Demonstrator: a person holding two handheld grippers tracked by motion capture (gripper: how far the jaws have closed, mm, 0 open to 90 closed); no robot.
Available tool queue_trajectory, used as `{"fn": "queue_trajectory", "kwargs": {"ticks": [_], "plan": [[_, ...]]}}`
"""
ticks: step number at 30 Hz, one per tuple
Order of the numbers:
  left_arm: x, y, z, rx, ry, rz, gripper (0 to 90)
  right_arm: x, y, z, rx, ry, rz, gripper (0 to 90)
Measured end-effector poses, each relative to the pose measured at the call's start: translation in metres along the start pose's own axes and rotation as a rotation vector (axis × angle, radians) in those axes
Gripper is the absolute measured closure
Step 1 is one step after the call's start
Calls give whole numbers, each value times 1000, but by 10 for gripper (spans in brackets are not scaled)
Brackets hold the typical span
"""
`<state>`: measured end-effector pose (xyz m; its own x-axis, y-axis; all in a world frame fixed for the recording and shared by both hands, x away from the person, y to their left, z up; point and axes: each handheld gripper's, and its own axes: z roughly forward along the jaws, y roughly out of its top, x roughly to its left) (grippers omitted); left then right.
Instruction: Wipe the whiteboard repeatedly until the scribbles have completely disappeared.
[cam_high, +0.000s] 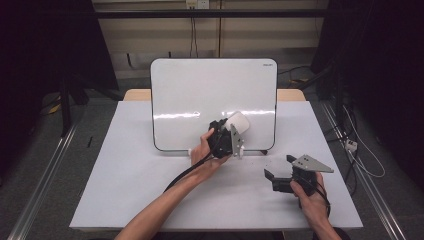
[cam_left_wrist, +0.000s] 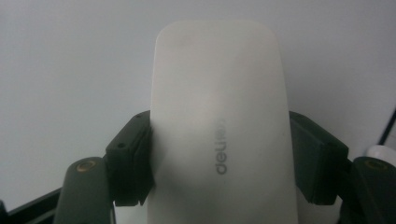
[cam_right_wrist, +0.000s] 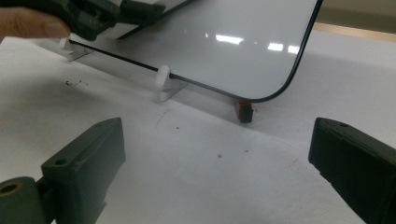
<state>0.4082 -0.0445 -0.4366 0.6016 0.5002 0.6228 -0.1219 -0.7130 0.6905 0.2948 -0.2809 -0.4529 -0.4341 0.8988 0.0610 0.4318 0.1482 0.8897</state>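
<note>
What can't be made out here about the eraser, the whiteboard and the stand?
- Eraser underside, left gripper view: faces away, so contact with the whiteboard is untellable.
- Eraser's lower end: cut off by the bottom edge, between the left claw pads.
- Reddish block under the board's corner, right gripper view: too small to identify.

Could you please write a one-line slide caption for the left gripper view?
Left gripper fingers clamp a white Deli-branded eraser against the whiteboard.

The eraser (cam_left_wrist: 219, 130) runs past the bottom edge, its printed lettering blurred.
</note>
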Motion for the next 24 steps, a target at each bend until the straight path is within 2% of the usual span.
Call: {"fn": "queue_trajectory", "kwargs": {"ticks": [6,10,13,18,20,22,24], "plan": [[5,-1,0,-11,-28,-37,310,-2,-1,-2,0,-1,5,37],[11,0,1,-16,-27,-35,311,-2,-1,-2,-4,-1,4,37],[24,2,3,-24,-14,-57,311,-2,-1,-2,0,0,5,37],[53,5,5,-19,24,-117,310,-2,-1,-2,-2,1,8,37],[63,7,6,-16,40,-127,310,-2,-1,-2,-3,2,12,37],[70,10,7,-11,46,-144,310,-2,-1,-2,-3,3,15,37],[70,13,9,-1,62,-141,310,-2,-1,-2,-2,4,17,37]]}}
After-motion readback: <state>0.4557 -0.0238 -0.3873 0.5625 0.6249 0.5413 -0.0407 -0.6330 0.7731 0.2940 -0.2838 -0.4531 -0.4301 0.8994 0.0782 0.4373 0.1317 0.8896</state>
